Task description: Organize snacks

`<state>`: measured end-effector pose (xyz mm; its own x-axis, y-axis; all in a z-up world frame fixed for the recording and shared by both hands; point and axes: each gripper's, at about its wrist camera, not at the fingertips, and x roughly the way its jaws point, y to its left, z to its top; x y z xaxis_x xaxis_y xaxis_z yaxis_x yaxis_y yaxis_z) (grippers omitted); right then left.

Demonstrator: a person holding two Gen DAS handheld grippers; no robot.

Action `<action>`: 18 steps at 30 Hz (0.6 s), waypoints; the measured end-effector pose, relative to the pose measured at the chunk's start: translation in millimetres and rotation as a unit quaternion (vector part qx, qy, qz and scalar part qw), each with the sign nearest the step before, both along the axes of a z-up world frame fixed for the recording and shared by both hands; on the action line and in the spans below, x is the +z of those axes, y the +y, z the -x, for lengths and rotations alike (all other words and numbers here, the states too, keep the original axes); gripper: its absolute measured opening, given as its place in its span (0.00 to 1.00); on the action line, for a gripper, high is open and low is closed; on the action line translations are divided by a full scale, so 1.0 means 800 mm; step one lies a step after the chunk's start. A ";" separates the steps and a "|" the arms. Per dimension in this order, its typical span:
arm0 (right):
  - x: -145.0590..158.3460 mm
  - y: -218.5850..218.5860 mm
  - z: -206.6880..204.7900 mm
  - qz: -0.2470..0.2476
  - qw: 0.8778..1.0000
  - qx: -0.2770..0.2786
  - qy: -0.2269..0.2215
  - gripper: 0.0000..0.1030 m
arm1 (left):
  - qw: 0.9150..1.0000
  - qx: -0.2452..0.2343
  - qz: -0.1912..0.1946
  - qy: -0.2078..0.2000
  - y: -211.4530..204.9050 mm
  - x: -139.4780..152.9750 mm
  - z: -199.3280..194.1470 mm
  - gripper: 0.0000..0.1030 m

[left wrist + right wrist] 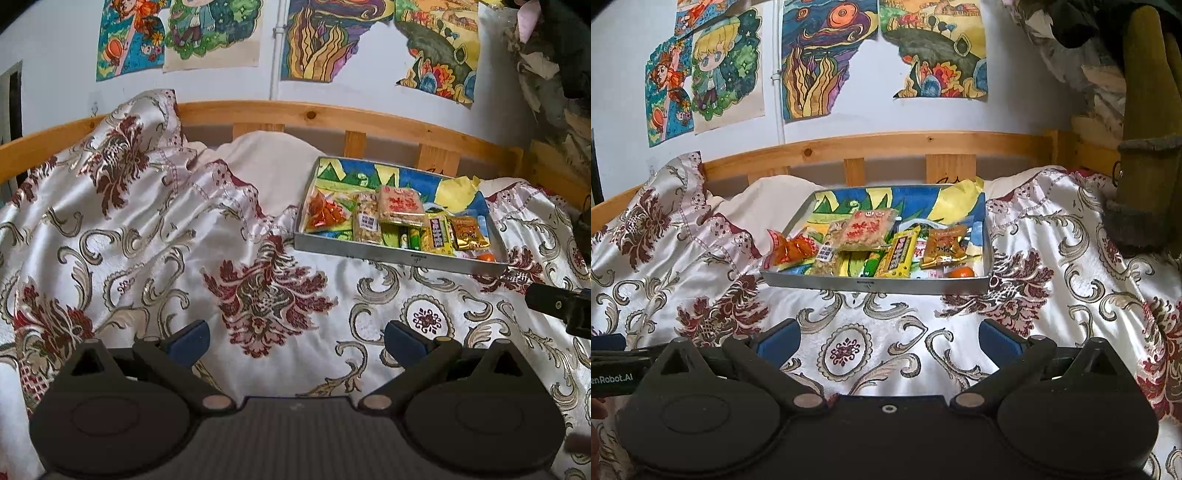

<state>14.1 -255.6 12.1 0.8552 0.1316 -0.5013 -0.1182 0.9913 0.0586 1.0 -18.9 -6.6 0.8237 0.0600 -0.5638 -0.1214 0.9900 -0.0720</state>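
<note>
Assorted snack packets (pixel 882 243) piled in shallow grey tray (pixel 879 284).

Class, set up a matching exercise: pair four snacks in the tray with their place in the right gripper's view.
Things:
1. orange fruit
2. red-orange packet
3. gold packet
4. yellow bar

Places:
A. over the tray's left rim
B. near right corner
C. middle, by the front wall
D. just behind the fruit

Pairs: 1-B, 2-A, 3-D, 4-C
</note>
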 end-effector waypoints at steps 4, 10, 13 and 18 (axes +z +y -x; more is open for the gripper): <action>-0.004 0.002 -0.001 0.003 1.000 0.004 0.000 0.99 | 1.000 -0.003 0.001 0.002 -0.001 -0.003 -0.001 1.00; -0.007 0.005 -0.002 0.007 1.000 0.006 0.000 0.99 | 1.000 -0.005 0.000 0.002 -0.002 -0.004 -0.002 1.00; -0.008 0.005 -0.003 0.010 1.000 0.007 0.003 0.99 | 1.000 -0.004 0.004 0.001 0.000 -0.003 -0.003 1.00; -0.009 0.006 -0.004 0.011 1.000 0.008 0.003 0.99 | 1.000 -0.004 0.006 -0.002 0.001 -0.002 -0.003 1.00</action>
